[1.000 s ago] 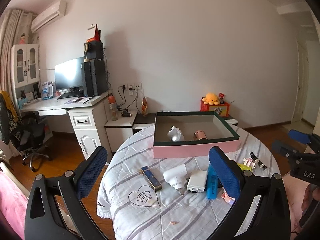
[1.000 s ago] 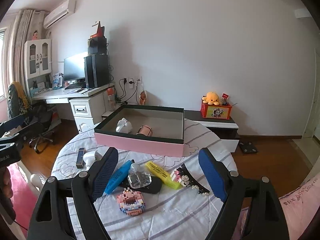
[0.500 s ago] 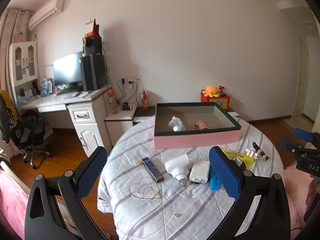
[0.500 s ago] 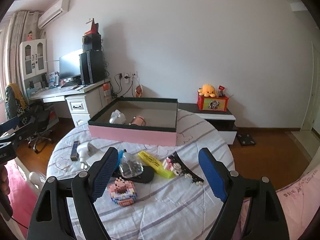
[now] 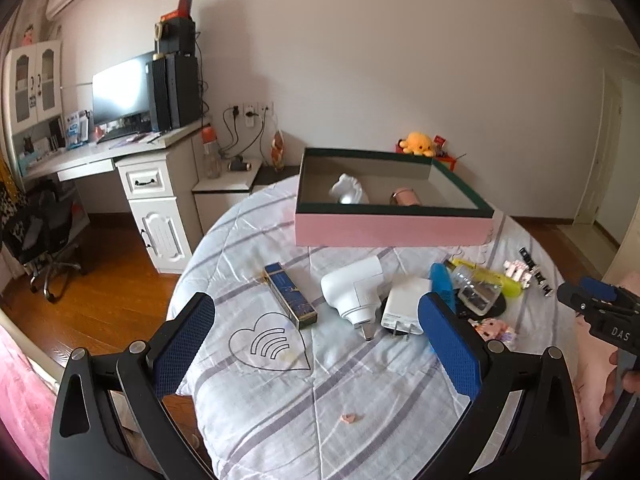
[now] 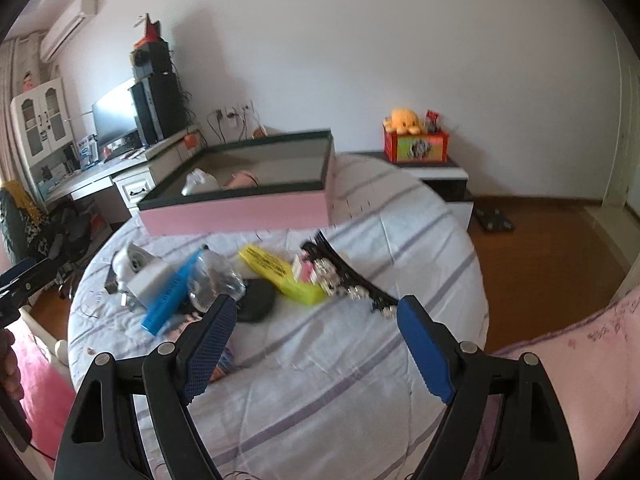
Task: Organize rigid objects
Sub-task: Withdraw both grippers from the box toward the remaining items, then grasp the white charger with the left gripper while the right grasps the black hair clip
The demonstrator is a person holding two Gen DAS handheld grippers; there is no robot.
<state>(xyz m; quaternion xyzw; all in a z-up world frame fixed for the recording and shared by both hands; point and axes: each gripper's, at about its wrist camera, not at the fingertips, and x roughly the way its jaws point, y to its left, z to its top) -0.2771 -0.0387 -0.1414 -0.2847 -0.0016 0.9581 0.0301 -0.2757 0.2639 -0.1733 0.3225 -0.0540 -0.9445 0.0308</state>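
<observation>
A pink box with a dark green rim point(image 5: 392, 230) point(image 6: 236, 212) stands at the back of the round table and holds a white figure point(image 5: 347, 190) and a pink cylinder point(image 5: 406, 198). In front of it lie a dark blue stick box point(image 5: 290, 294), a white device point(image 5: 354, 290), a white charger point(image 5: 404, 306), a blue bar point(image 6: 172, 292), a clear bottle point(image 6: 214, 278), a yellow marker point(image 6: 280, 274) and a black beaded strap point(image 6: 344, 276). My left gripper point(image 5: 316, 344) is open and empty above the table's near left. My right gripper point(image 6: 314, 344) is open and empty over the table's front, near the black pouch point(image 6: 258, 300).
The table wears a striped grey quilted cover point(image 5: 320, 392). A white desk with a monitor point(image 5: 120, 96) and an office chair point(image 5: 44, 232) stand at the left. A low cabinet with an orange plush toy point(image 6: 404, 120) is behind. Wooden floor point(image 6: 540, 240) lies around; pink bedding point(image 6: 580, 360) at the right.
Both grippers have moved lower and closer to the table, so the objects look larger. The right gripper has also swung right. Both stay open and empty.
</observation>
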